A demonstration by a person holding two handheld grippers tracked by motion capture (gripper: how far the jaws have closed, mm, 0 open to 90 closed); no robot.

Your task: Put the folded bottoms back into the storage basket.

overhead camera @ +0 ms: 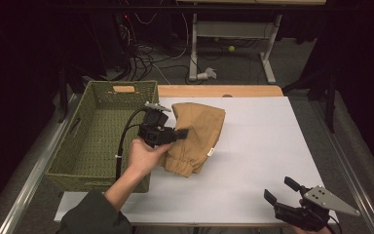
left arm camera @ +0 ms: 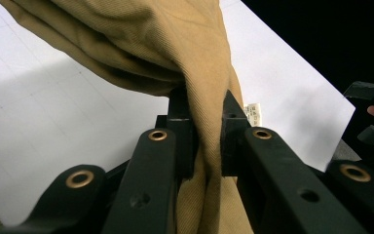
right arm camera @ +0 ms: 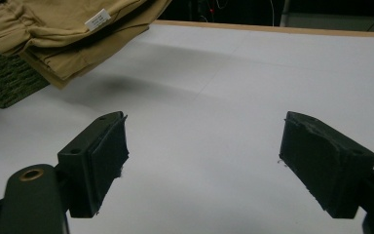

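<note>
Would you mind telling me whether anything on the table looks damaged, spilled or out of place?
Nothing stands out. The folded tan garment is intact, pinched in the left gripper beside the green basket; the right gripper is open.

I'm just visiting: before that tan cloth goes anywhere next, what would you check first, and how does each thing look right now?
1. Left gripper clamped on the folded tan garment: ok, cloth sits between its fingers.
2. Garment lifted off the white table: ok, the right gripper view shows a shadow under it.
3. Green woven basket has room: ok, nothing seen inside it.
4. Right gripper out of the way: ok, open and apart near the table's front edge.
5. Grip firm enough to carry: cannot tell.
</note>
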